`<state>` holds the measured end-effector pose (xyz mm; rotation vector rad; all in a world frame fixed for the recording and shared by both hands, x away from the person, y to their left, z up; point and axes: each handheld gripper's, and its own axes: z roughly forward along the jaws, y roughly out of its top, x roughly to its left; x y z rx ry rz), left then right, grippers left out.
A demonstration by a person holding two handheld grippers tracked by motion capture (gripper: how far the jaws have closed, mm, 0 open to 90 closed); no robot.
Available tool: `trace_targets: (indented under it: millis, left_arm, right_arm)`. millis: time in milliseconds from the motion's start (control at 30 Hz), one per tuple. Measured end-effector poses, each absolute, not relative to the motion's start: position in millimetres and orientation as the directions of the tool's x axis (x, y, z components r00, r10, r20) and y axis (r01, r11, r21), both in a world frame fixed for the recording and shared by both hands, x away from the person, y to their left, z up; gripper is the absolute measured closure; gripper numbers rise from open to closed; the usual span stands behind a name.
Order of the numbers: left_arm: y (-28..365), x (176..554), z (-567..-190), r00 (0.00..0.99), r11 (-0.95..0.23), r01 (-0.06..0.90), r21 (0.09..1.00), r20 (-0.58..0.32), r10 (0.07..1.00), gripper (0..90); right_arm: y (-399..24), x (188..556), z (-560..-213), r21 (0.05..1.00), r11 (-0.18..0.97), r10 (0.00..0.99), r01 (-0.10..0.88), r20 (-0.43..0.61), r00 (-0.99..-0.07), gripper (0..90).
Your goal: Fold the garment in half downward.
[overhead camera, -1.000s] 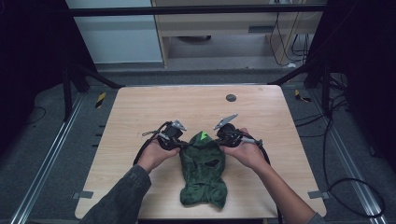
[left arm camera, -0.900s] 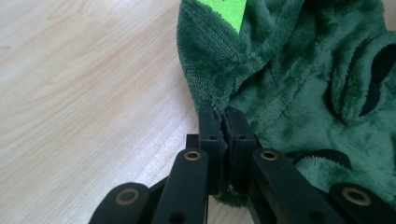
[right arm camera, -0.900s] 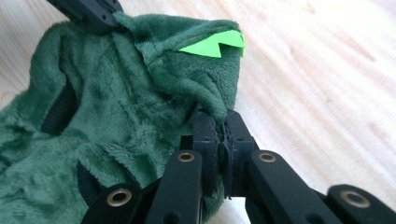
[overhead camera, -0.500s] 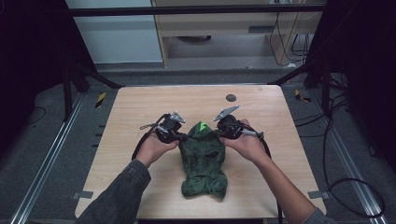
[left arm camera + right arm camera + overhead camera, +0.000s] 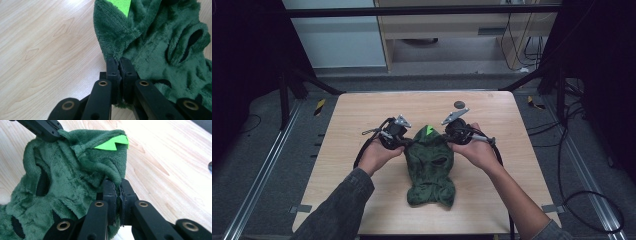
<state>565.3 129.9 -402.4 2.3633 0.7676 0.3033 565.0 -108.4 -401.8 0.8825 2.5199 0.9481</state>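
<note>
A dark green fleece garment [image 5: 430, 165] with black-lined openings and a bright green spike [image 5: 429, 130] hangs stretched between both grippers over the wooden table [image 5: 357, 115]. Its lower part rests on the tabletop. My left gripper [image 5: 404, 143] is shut on the garment's left upper edge; in the left gripper view the jaws pinch the fleece [image 5: 150, 42] at the gripper [image 5: 119, 61]. My right gripper [image 5: 448, 141] is shut on the right upper edge, with the fleece [image 5: 72, 175] pinched at the gripper [image 5: 117, 182]. The other gripper's jaw shows at the top left of the right gripper view.
A small dark round disc [image 5: 459, 104] lies near the table's far edge. Cables trail from both grippers over the table's sides. Beyond the table stand a dark frame and a wooden cabinet [image 5: 447, 30]. Bare wood lies left, right and behind the garment.
Both hands have lifted the garment's top end off the table and carried it a little farther away. The garment now hangs longer and narrower between the grippers.
</note>
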Motion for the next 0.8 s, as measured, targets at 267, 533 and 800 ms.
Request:
trace_targets:
  millis: [267,533,800]
  left_arm:
    - [130.0,576.4,-389.0,0.785,-0.609,0.447,0.655,0.038,0.618,88.5]
    - [125.0,572.1,-392.0,0.799,-0.637,0.423,0.645,0.066,0.598,89.8]
    - [128.9,553.0,-397.6,0.812,-0.643,0.406,0.649,0.066,0.579,90.0]
  right_arm:
    - [-109.6,572.3,-392.4,0.688,0.583,0.655,0.432,-0.083,-0.751,85.4]
    - [-108.7,569.5,-394.0,0.689,0.594,0.652,0.415,-0.111,-0.750,85.4]
    - [-110.4,545.8,-401.5,0.696,0.617,0.625,0.368,-0.149,-0.766,84.9]
